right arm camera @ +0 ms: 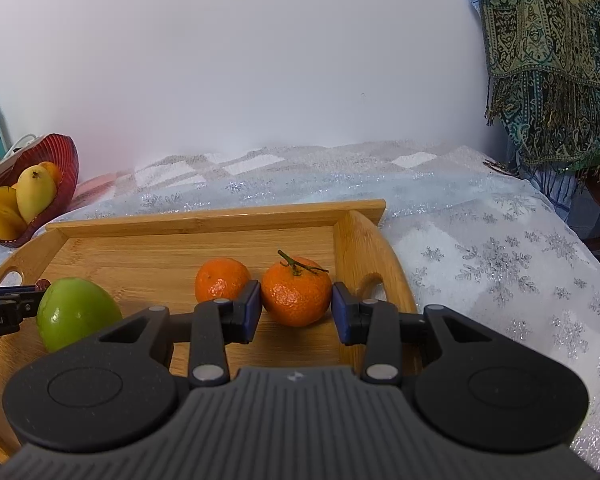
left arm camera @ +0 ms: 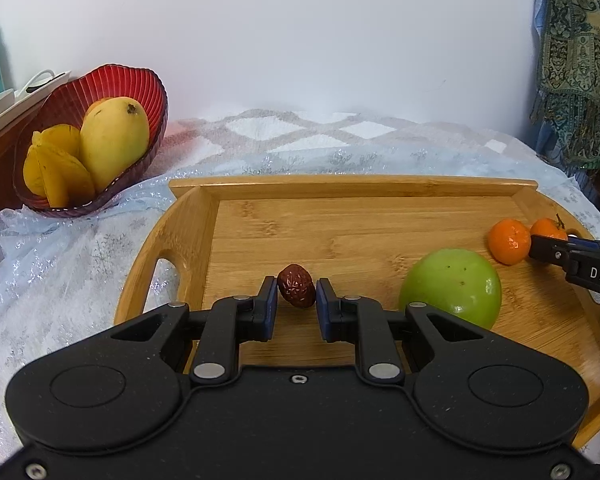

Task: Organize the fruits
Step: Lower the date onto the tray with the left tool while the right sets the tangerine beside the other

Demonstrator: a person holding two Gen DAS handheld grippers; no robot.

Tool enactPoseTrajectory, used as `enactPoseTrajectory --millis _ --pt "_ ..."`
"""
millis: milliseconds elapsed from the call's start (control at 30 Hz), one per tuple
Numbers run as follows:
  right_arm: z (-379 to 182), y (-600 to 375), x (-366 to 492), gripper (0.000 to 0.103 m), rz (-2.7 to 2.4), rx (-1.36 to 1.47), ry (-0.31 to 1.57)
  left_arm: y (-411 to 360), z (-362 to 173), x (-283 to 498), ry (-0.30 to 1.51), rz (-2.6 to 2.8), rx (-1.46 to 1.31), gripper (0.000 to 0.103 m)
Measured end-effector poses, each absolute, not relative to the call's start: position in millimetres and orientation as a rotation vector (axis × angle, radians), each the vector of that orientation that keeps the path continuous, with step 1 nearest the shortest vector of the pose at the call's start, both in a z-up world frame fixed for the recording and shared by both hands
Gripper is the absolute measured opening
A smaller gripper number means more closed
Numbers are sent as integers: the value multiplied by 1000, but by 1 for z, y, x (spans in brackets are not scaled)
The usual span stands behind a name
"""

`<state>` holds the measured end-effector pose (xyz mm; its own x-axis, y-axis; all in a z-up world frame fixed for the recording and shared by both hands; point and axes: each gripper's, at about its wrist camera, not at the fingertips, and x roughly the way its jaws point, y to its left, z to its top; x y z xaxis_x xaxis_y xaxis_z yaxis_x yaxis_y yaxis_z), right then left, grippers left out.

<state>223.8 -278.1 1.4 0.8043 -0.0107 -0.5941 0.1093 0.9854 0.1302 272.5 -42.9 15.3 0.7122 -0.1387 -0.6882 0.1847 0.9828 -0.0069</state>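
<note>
A wooden tray [left arm camera: 340, 220] holds a dark red date [left arm camera: 296, 285], a green apple [left arm camera: 452, 286] and two tangerines. My left gripper [left arm camera: 297, 290] is open, its pads on either side of the date with small gaps. My right gripper [right arm camera: 296, 294] is open around the stemmed tangerine [right arm camera: 296, 292]; the left pad touches it, the right pad stands just off it. The other tangerine [right arm camera: 221, 279] lies just left of it. The apple [right arm camera: 76, 312] and the left gripper's fingers [right arm camera: 8, 296] show at the left of the right wrist view.
A red ribbed bowl [left arm camera: 112, 80] with a mango [left arm camera: 114, 140] and yellow starfruit [left arm camera: 56, 168] stands at the far left, off the tray. A white snowflake cloth [right arm camera: 500, 260] covers the table. A patterned fringed shawl [right arm camera: 552, 60] hangs at the right. A white wall is behind.
</note>
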Motion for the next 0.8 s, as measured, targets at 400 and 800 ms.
enactPoseTrajectory --millis 400,800 --pt "2 -276 224 42 -66 147 640 -43 12 275 759 -181 66 20" --pt "3 -274 224 54 -61 139 645 -42 14 277 775 -159 73 21"
